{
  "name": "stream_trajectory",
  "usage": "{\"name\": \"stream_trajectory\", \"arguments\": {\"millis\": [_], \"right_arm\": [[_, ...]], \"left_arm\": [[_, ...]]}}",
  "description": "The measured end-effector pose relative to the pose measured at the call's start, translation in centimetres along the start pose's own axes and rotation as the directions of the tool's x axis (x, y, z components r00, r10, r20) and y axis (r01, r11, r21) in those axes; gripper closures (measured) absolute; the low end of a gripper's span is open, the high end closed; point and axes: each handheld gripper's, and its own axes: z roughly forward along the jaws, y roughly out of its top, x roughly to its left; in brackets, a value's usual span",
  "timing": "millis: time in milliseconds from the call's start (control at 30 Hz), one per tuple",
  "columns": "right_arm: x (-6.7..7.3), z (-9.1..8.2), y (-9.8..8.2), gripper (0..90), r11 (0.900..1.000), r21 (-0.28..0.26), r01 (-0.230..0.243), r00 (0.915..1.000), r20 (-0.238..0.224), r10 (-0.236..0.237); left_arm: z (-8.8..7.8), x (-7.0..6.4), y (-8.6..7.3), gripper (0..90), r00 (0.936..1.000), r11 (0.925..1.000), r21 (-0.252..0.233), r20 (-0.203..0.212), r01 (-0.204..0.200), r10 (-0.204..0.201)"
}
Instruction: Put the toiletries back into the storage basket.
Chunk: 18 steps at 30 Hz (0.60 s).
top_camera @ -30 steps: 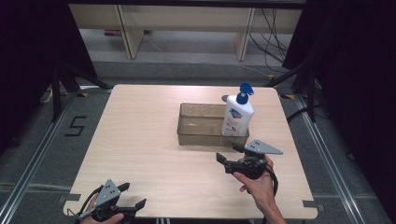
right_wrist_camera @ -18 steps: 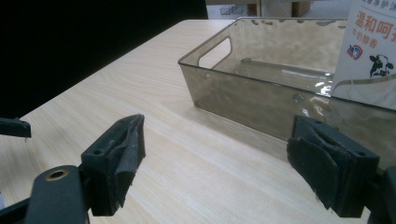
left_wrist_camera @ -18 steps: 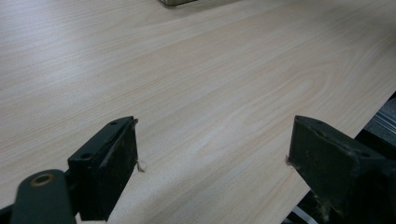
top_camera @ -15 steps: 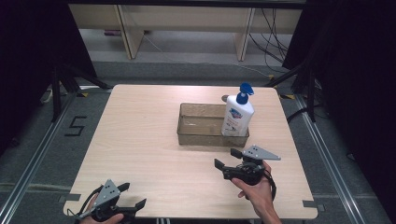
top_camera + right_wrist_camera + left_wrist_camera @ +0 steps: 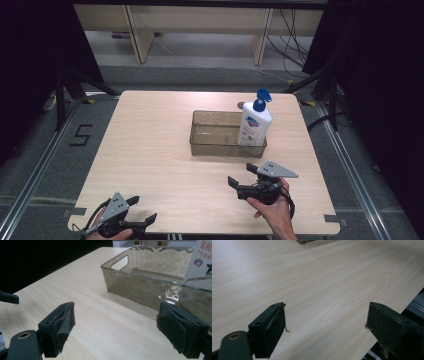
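Your right gripper [image 5: 242,174] spread wide, jaws just opened further (nothing between them), pump bottle [image 5: 254,124] at 12 o'clock in the tray [image 5: 215,145], left gripper [image 5: 141,210] wide, empty, bare surface [image 5: 150,145] toward 10 o'clock.

The left black two-jaw claw [image 5: 141,210] carries a grey three-cornered plate with small dark screw holes on top, and a black cable loops from its body. The right black two-jaw claw [image 5: 242,175] bears the same grey three-cornered plate and a black cable curling behind it. In both gripper views the jaws are blocky black plastic with worn, frayed pads; a brass-rimmed hole sits at lower left.
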Motion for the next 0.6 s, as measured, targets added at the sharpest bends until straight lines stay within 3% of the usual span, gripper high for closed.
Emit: {"name": "stream_trajectory", "arguments": {"millis": [67, 133, 267, 333, 367, 400, 533, 600], "right_arm": [[0.5, -0.2, -0.1, 15.6, 0.999, 0.018, -0.029, 0.9995, -0.008, 0.029], [0.5, -0.2, -0.2, 15.6, 1.0, 0.001, 0.011, 0.9999, -0.01, -0.011], [1.1, -0.4, -0.5, 15.6, 1.0, 0.017, -0.013, 0.9996, -0.024, 0.014], [1.1, -0.4, -0.6, 15.6, 1.0, 0.014, 0.003, 0.9997, -0.023, -0.003], [1.7, -0.6, -0.8, 15.6, 0.999, 0.027, -0.031, 0.9991, -0.028, 0.032], [1.4, -0.6, -0.8, 15.6, 0.999, 0.023, 0.022, 0.9995, -0.022, -0.021], [1.8, -0.7, -1.1, 15.5, 0.999, 0.025, 0.028, 0.9988, -0.04, -0.027], [2.0, -0.8, -1.2, 15.5, 0.999, 0.037, 0.031, 0.9989, -0.037, -0.03]], "left_arm": [[-0.1, 0.1, 0.0, 15.0, 1.0, 0.9999, 0.008, 0.0, -0.009, 0.009], [-0.1, 0.1, 0.0, 15.1, 1.0, 0.9999, 0.007, 0.0, -0.007, 0.007], [0.0, -0.1, 0.0, 15.0, 1.0, 1.0, -0.005, 0.001, 0.005, -0.005], [0.0, -0.1, 0.0, 15.0, 1.0, 1.0, -0.003, 0.0, 0.005, -0.005], [0.0, -0.1, 0.0, 15.0, 1.0, 1.0, -0.003, -0.001, 0.005, -0.005], [0.0, -0.1, 0.0, 15.0, 1.0, 1.0, -0.003, -0.001, 0.005, -0.005], [0.0, -0.1, 0.0, 15.1, 1.0, 1.0, -0.005, 0.001, 0.002, -0.002], [-0.1, 0.0, 0.1, 15.0, 0.9998, 0.9997, 0.014, -0.001, -0.018, 0.018]]}}
